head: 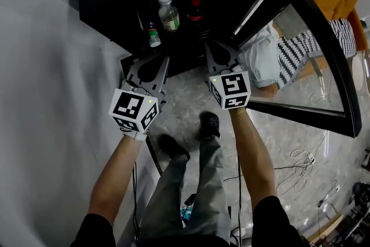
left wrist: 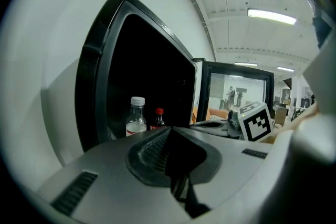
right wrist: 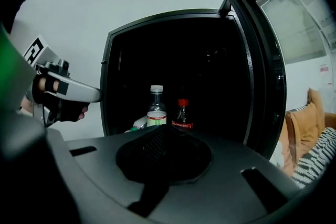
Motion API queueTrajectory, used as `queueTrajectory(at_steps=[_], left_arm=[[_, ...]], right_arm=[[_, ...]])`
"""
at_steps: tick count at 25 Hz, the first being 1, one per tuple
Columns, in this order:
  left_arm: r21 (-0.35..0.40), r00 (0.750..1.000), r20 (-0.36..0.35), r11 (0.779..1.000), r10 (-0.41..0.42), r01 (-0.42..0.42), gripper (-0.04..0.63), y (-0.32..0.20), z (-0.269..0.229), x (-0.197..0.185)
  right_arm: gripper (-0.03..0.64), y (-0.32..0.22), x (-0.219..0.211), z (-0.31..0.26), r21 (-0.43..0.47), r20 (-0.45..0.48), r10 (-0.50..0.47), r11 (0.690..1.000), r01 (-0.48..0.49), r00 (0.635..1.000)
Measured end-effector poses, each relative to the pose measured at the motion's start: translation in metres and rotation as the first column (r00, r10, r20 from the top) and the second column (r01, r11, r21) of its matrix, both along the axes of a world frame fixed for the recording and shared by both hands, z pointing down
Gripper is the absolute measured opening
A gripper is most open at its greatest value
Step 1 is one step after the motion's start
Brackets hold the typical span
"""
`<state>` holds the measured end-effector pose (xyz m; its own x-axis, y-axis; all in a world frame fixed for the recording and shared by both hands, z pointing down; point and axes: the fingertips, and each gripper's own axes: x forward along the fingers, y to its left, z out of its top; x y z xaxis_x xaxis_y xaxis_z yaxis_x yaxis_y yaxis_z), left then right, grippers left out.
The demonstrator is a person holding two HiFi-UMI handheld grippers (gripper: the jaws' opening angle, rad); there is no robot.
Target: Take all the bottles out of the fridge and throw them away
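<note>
Nothing looks removed yet: inside the open black fridge [head: 110, 14] stand a clear white-capped bottle [head: 168, 12] with a green label and a dark red-capped bottle [head: 195, 10] with a red label, and a smaller green-labelled bottle [head: 152, 35] sits low in front, so by my reading the whole job remains. The left gripper [head: 163, 61] and right gripper [head: 210, 45] hover before the opening, jaws pressed together on nothing. The label print is too small to read.

Dim, fisheye-bent frames; ceiling strip light [left wrist: 272, 16] glares, fridge [right wrist: 210, 60] interior near black
</note>
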<state>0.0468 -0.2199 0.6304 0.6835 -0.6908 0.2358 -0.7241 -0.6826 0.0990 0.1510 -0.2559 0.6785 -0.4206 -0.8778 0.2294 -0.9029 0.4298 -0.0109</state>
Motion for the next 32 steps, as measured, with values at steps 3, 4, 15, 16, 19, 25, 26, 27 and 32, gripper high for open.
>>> queueTrajectory(at_steps=[3,4,15,16,19,25,26,27,32], left_arm=[[-0.009,1.0,0.002,1.0,-0.011,0.011,0.002,-0.005,0.003,-0.001],[-0.01,1.0,-0.001,1.0,-0.016,0.016,0.003,-0.007,0.004,-0.001],[-0.038,0.996,-0.034,0.996,-0.08,0.079,0.002,-0.021,0.01,0.002],[-0.04,0.996,-0.037,0.996,-0.085,0.084,0.002,-0.023,0.01,0.001],[-0.037,0.994,-0.046,0.994,-0.101,0.099,0.002,-0.026,0.008,-0.003],[-0.038,0.992,-0.041,0.992,-0.121,0.119,0.002,-0.026,0.006,-0.014],[-0.039,0.991,-0.04,0.992,-0.125,0.123,0.002,-0.026,0.006,-0.015],[-0.04,0.991,-0.041,0.991,-0.129,0.127,0.002,-0.026,0.007,-0.017],[-0.045,0.989,-0.042,0.989,-0.14,0.139,0.002,-0.026,0.009,-0.022]], right_arm=[[0.003,-0.011,0.0,0.004,0.007,0.001,-0.001,1.0,0.001,1.0],[0.002,-0.015,0.0,0.005,0.011,0.0,0.001,1.0,-0.001,1.0],[0.266,-0.086,-0.004,0.039,-0.068,-0.027,0.003,0.998,-0.005,1.0],[0.281,-0.092,-0.005,0.041,-0.075,-0.026,-0.003,0.997,0.001,1.0],[0.308,-0.108,-0.015,0.045,-0.085,-0.037,-0.027,0.996,0.024,0.999],[0.31,-0.128,-0.021,0.046,-0.098,-0.052,-0.016,0.995,0.011,0.999],[0.31,-0.13,-0.022,0.047,-0.1,-0.052,-0.016,0.995,0.011,0.999],[0.31,-0.132,-0.022,0.047,-0.103,-0.051,-0.016,0.995,0.011,0.999],[0.308,-0.139,-0.023,0.054,-0.112,-0.061,-0.003,0.994,-0.004,0.998]])
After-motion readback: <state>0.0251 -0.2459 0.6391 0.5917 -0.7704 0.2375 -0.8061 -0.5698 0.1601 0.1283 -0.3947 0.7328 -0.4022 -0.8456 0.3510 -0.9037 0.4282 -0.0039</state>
